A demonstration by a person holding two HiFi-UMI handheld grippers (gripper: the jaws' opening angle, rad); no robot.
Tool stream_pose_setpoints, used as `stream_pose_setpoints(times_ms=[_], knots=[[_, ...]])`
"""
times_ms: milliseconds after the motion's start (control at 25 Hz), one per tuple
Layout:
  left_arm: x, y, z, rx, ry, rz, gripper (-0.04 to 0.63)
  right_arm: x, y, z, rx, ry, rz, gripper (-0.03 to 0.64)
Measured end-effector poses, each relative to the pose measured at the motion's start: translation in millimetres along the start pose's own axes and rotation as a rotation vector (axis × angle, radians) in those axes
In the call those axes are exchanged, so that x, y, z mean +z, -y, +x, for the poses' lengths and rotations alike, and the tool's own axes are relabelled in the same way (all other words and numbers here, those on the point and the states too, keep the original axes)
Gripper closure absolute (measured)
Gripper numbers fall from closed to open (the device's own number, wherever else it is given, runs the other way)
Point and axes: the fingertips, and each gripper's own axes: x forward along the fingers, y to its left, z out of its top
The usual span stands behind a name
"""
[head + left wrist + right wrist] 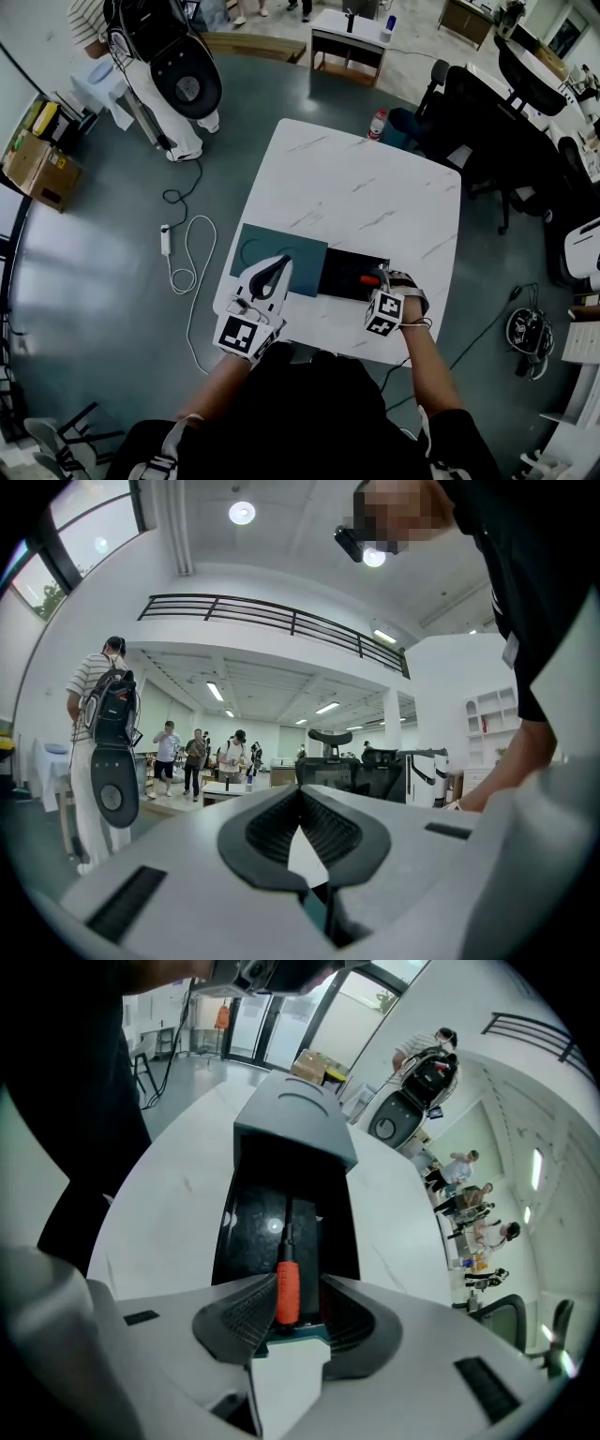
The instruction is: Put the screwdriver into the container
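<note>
Right gripper [298, 1284] fingers stand released either side of the screwdriver [287, 1290], which lies in the black container [246, 1215] on the worktop [375, 197]. Left gripper [300, 795] fingers are clenched on nothing. A straight lift clear should keep the handle from dragging out.

Screwdriver [369, 278] partly behind right gripper [392, 281], head view

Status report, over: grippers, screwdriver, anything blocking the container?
Left gripper shut, empty. Right gripper open over the container, screwdriver between its jaws, shaft inside the container. Nothing blocking.
</note>
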Motion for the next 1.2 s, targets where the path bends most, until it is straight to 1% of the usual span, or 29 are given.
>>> stream_pose_setpoints(times_ms=[80,120,200,280,360,400,520,600,640,720,880,1000,1200], knots=[[-0.6,1.7,0.9,-0.01,-0.004,0.0,0.591,7.9,8.1,-17.1,-0.054,0.051,0.068,0.459],[-0.5,2.2,0.3,-0.013,-0.008,0.001,0.591,14.1,12.9,-27.4,-0.08,0.089,0.12,0.459],[-1.4,4.5,-0.5,-0.018,-0.02,0.003,0.591,26.1,25.6,-52.9,-0.147,0.184,0.246,0.459],[1.1,9.7,2.6,-0.03,-0.015,0.005,0.589,34.2,42.0,-83.7,-0.231,0.294,0.391,0.459],[6.3,16.1,7.2,-0.047,-0.002,0.01,0.591,41.6,59.3,-116.8,-0.302,0.435,0.559,0.462],[9.2,19.3,9.2,-0.057,0.005,0.013,0.591,45.5,67.3,-132.9,-0.329,0.521,0.649,0.474],[12.8,28.0,12.9,-0.078,0.012,0.013,0.591,50.2,86.9,-176.5,-0.381,0.792,0.916,0.558],[18.9,36.0,16.5,-0.097,0.025,0.017,0.59,46.6,96.5,-203.9,-0.397,0.948,1.054,0.58],[22.5,40.1,18.0,-0.108,0.029,0.02,0.591,44.2,100.4,-216.5,-0.412,1.007,1.096,0.583],[29.6,45.4,19.9,-0.118,0.036,0.024,0.591,40.4,105.5,-235.0,-0.461,1.065,1.113,0.584],[34.8,54.2,21.7,-0.146,0.051,0.033,0.591,33.9,107.6,-253.5,-0.549,1.05,1.055,0.592],[38.8,60.4,22.6,-0.166,0.059,0.042,0.591,33.2,107.6,-267.3,-0.585,1.037,1.027,0.594],[39.5,64.4,24.6,-0.183,0.062,0.053,0.591,40.1,108.4,-283.4,-0.623,1.052,0.991,0.594]])
